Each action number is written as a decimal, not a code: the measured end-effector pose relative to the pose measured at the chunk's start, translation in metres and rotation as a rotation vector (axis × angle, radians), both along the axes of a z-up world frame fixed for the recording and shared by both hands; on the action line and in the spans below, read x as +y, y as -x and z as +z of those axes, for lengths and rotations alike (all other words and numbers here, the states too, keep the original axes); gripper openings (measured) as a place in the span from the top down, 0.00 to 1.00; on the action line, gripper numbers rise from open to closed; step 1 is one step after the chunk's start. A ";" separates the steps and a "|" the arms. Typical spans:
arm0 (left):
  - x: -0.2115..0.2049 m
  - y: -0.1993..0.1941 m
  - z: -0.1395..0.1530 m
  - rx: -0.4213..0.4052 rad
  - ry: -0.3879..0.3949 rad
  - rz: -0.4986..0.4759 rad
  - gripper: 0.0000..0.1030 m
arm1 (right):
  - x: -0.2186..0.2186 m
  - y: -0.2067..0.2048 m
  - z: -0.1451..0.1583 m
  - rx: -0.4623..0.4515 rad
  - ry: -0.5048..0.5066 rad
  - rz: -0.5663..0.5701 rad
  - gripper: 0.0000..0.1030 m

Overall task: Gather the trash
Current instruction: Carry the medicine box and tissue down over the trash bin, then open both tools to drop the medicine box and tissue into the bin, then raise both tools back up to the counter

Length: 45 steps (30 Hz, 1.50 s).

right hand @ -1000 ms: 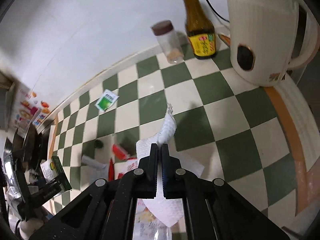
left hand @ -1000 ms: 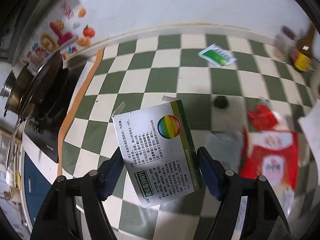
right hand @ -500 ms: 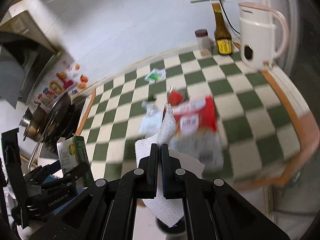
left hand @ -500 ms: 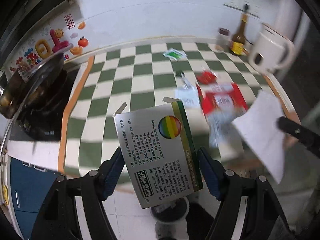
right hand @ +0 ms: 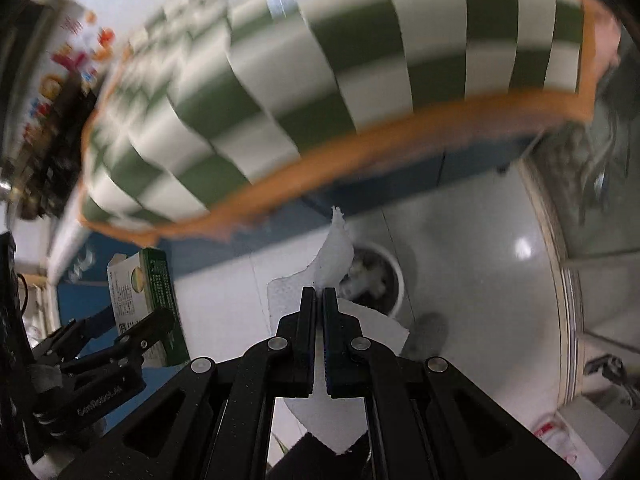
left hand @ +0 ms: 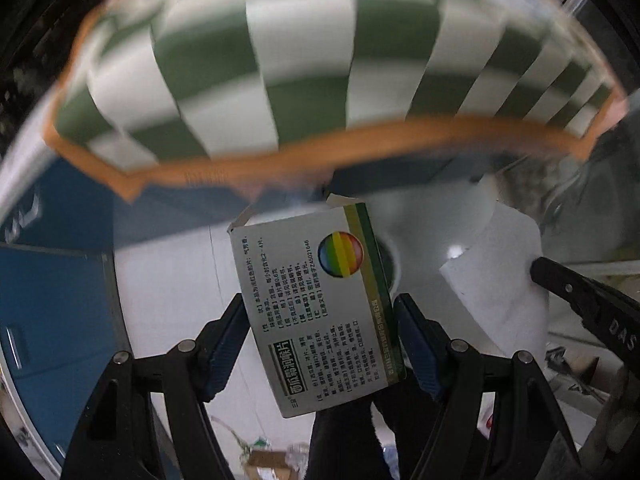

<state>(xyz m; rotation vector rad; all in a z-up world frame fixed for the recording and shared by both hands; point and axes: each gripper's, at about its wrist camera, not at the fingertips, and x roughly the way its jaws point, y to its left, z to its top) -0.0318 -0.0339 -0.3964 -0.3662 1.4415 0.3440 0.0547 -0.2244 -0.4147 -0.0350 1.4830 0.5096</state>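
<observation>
Both views have swung off the table top since the earlier frames: the table (left hand: 304, 60), a green-and-white check with an orange rim, now fills only the far, blurred part, and glossy pale floor (right hand: 480, 280) lies below. A round white bin (right hand: 394, 280), its contents pale and crumpled, has come into view on the floor, just behind the held items. Left gripper (left hand: 320, 344): fingers (left hand: 224, 344) set moderately wide, blue pads pressing both long edges of a flat, printed cardboard box (left hand: 316, 312) with a rainbow disc and green side. Right gripper (right hand: 319, 304): fingers fully closed, pinching a soft, white, torn-edged paper towel (right hand: 334, 248), which hangs over the bin.
</observation>
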 end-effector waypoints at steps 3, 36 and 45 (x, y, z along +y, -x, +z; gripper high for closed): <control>-0.002 0.001 -0.063 0.073 0.028 0.017 0.32 | 0.000 0.010 -0.053 0.047 0.023 0.016 0.97; 0.016 -0.014 -0.373 0.262 0.123 0.097 0.00 | 0.003 -0.008 -0.440 0.176 0.232 -0.028 0.24; 0.023 0.031 -0.281 0.215 -0.037 0.114 0.00 | -0.004 0.019 -0.343 0.086 0.312 0.046 0.00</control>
